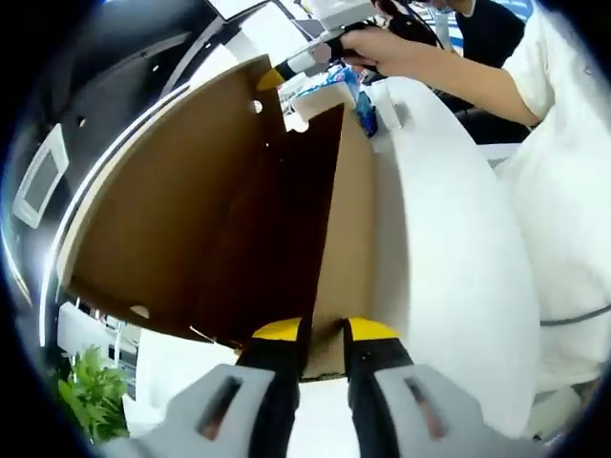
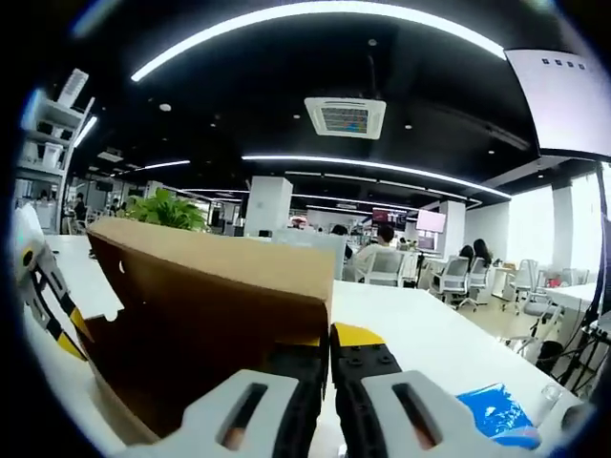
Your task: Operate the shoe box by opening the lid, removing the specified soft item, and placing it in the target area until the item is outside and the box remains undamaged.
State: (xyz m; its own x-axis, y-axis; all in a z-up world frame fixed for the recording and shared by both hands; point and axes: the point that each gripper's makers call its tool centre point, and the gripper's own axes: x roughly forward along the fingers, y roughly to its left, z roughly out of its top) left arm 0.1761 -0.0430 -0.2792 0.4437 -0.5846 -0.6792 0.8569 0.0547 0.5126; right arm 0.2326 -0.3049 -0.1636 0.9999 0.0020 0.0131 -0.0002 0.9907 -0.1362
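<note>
The brown cardboard shoe box (image 1: 191,219) stands tilted in the left gripper view, its dark inside (image 1: 286,219) showing along a fold. My left gripper (image 1: 325,348) is shut on the near cardboard edge. At the far corner, a hand holds my right gripper (image 1: 286,69), whose yellow tip touches the cardboard. In the right gripper view the box (image 2: 210,305) lies ahead and to the left, and my right gripper (image 2: 329,367) is shut on its top edge. My left gripper (image 2: 43,296) shows at the box's far left end. What is inside the box is hidden.
A white table (image 1: 449,248) runs under the box (image 2: 420,334). A blue item (image 2: 496,412) lies on it at the lower right, also seen as a blue item (image 1: 367,113) near the hand. A person in a white top (image 1: 563,191) stands at the table. Desks and chairs (image 2: 453,277) fill the room behind.
</note>
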